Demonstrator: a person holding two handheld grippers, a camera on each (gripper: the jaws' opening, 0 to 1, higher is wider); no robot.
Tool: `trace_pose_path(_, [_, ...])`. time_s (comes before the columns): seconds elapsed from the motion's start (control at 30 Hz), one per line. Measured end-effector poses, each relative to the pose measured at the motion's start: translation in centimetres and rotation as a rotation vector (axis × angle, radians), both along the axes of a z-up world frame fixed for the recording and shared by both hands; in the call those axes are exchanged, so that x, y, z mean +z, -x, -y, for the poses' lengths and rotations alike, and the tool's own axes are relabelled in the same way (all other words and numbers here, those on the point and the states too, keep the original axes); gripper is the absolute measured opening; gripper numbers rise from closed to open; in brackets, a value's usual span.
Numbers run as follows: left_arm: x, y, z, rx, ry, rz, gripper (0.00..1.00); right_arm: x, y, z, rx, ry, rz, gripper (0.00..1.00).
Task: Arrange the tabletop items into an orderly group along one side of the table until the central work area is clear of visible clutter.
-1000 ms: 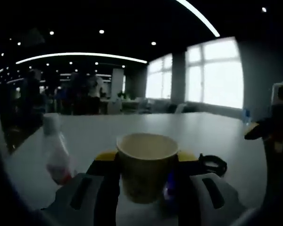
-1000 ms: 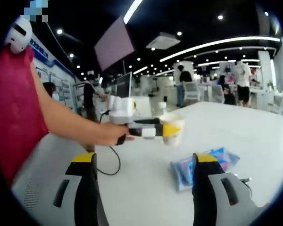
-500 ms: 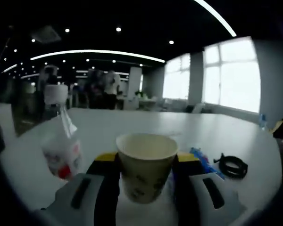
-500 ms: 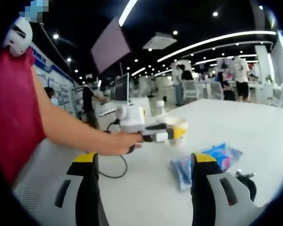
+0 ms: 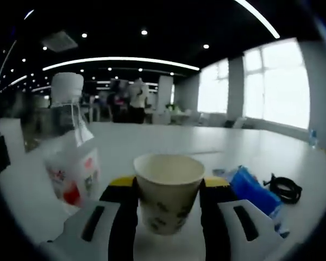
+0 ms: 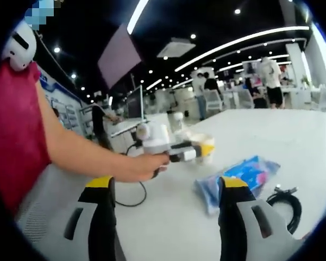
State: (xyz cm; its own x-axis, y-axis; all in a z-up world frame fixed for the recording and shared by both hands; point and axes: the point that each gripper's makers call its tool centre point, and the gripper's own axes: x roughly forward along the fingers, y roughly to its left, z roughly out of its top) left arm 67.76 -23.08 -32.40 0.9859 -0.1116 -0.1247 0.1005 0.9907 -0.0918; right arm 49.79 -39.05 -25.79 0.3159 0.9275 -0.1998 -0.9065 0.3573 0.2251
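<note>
Left gripper [image 5: 168, 204] clamped on paper cup [image 5: 168, 190], cup upright between the fingers; bottle [image 5: 70, 157] just left of the left finger, blue packet [image 5: 255, 193] right of the right finger, black cable [image 5: 285, 187] beyond it. Right gripper [image 6: 165, 217] fingers apart, holding nothing, blue packet just inside its right finger, cable right of that, all on white table [image 6: 293, 130]

Place: a large open-plan office.
Evidence: long white tables [image 6: 271, 130], ceiling light strips [image 5: 119, 61], a hanging screen [image 6: 118, 57], big windows [image 5: 274, 84], standing people [image 6: 269, 81].
</note>
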Motion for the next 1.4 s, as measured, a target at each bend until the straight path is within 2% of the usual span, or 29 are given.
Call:
trace_pose_path(0.27, [-0.9, -0.4, -0.9, 0.033, 0.015, -0.012, 0.41, 0.0, -0.1, 0.2, -0.007, -0.006, -0.012, 0.76])
trace_pose_path(0.43, [-1.5, -0.1, -1.2, 0.042, -0.002, -0.019, 0.42, -0.3, 0.1, 0.4, -0.009, 0.002, -0.024, 0.76])
trace_pose_path(0.5, [-2.0, -0.1, -1.2, 0.04, -0.005, -0.038, 0.42, -0.5, 0.1, 0.4, -0.012, 0.002, -0.029, 0.76])
trace_pose_path(0.73, [-1.8, -0.1, -1.0, 0.035, -0.008, -0.035, 0.43, -0.6, 0.0, 0.6, -0.02, 0.0, -0.034, 0.75])
trace_pose_path(0.83, [-2.1, 0.0, -0.9, 0.029, -0.006, -0.057, 0.43, -0.7, 0.0, 0.5, -0.021, -0.002, -0.037, 0.75])
trace_pose_path(1.23, [-1.7, 0.5, -1.0, 0.029, -0.013, -0.051, 0.48, -0.7, 0.1, 0.7, -0.027, -0.005, -0.043, 0.75])
trace_pose_path(1.4, [-1.8, 1.0, -0.8, 0.023, -0.016, -0.058, 0.47, -0.5, -0.1, 0.7, -0.025, -0.009, -0.038, 0.75])
